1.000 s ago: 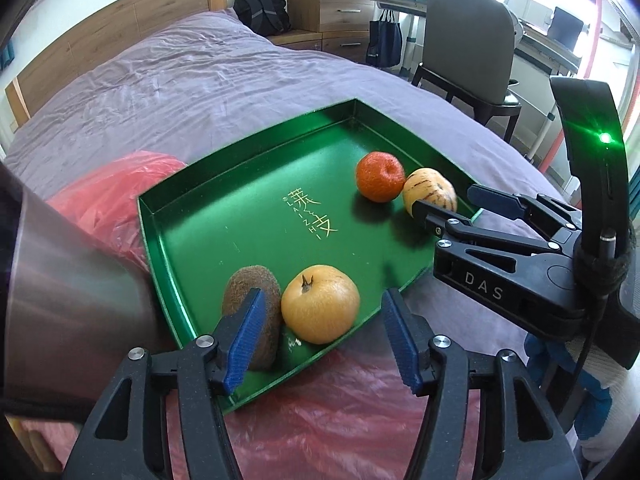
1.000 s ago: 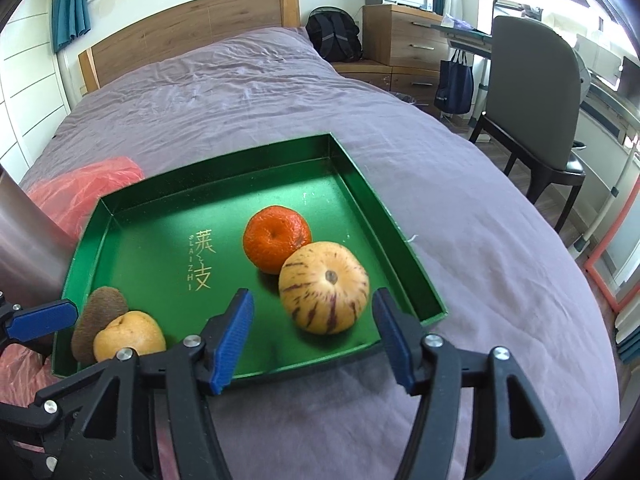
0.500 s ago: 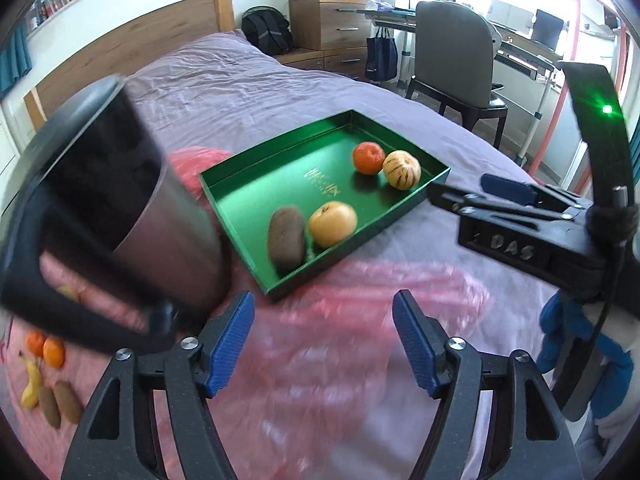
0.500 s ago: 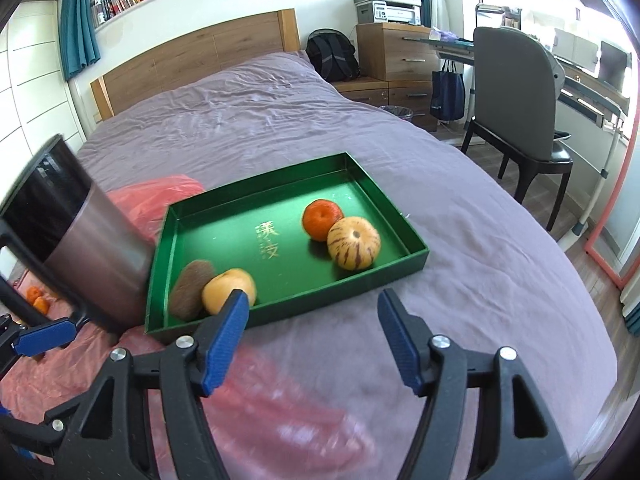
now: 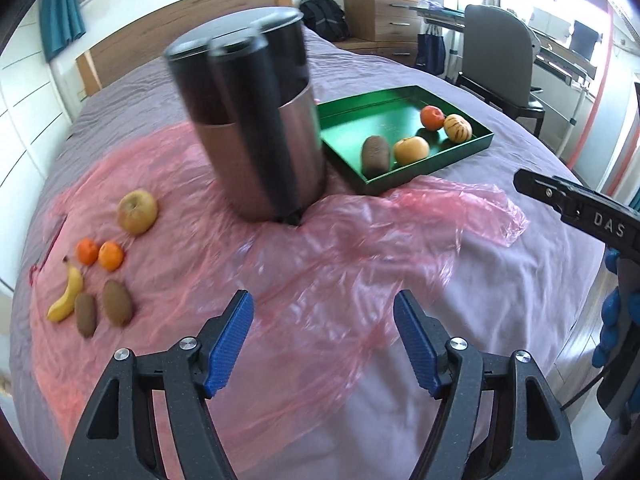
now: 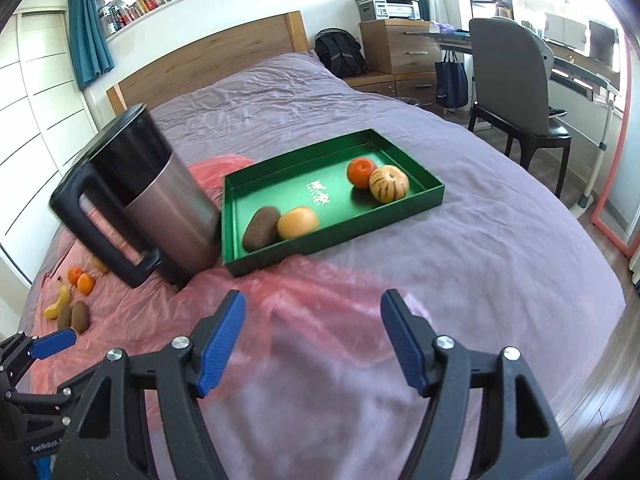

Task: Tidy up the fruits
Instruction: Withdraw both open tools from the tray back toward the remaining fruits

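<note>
A green tray (image 5: pixel 476 142) (image 6: pixel 236 216) on the bed holds a kiwi (image 5: pixel 375 155) (image 6: pixel 262 228), a yellow-orange fruit (image 5: pixel 411 150) (image 6: pixel 298 222), a mandarin (image 5: pixel 432 117) (image 6: pixel 361 173) and a striped yellow melon (image 5: pixel 457 128) (image 6: pixel 388 184). On the pink plastic sheet (image 5: pixel 320 264) at the left lie an apple (image 5: pixel 137 211), two mandarins (image 5: pixel 110 255), a banana (image 5: pixel 68 298) and two kiwis (image 5: pixel 117 302). My left gripper (image 5: pixel 322 344) and right gripper (image 6: pixel 312 344) are open and empty, well back from the tray.
A steel and black kettle (image 5: pixel 260 128) (image 6: pixel 152 196) stands tilted on the sheet just left of the tray. The bed's right edge drops to the floor. A chair (image 6: pixel 516 92) and desk stand beyond it.
Both grippers have pulled back and up from the tray, staying open and empty. The kettle and the loose fruit at the left have come into view.
</note>
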`<state>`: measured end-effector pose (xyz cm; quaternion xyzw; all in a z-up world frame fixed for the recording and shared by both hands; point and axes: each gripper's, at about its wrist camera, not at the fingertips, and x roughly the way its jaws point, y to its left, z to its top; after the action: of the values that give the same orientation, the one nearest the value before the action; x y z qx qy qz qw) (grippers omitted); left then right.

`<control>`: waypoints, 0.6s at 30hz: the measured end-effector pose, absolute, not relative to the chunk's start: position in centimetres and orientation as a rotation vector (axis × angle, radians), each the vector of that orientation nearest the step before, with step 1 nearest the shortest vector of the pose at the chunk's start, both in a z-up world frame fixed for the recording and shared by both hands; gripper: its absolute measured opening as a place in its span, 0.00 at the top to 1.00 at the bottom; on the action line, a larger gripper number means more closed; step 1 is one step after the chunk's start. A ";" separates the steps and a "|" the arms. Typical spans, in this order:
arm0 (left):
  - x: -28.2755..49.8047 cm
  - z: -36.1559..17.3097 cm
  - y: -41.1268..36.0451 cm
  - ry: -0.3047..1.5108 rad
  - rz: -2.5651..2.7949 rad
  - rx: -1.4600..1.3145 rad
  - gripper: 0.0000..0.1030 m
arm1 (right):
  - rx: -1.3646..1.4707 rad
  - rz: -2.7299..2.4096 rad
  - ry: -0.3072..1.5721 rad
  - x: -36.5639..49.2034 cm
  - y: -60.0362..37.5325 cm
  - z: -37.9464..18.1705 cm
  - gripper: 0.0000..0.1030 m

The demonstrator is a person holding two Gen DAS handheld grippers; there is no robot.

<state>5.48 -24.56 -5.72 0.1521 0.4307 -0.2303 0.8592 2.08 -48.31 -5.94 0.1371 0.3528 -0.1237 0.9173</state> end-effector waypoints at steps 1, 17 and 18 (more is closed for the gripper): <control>5.2 -5.6 -23.8 0.901 -0.475 0.313 0.35 | 0.281 -0.248 0.727 1.8 -47.8 -5.9 0.07; 2.7 -3.3 -14.0 0.829 -0.354 0.173 0.33 | 0.195 -0.150 0.761 -2.0 -37.2 -4.2 0.07; 2.6 -3.2 -13.4 0.822 -0.347 0.166 0.32 | 0.188 -0.142 0.762 -2.1 -36.6 -4.0 0.07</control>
<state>2.57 -13.43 -3.16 0.0800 0.3970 -0.1674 0.8988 -2.13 -36.61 -3.98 0.0917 0.3712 -0.0690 0.9214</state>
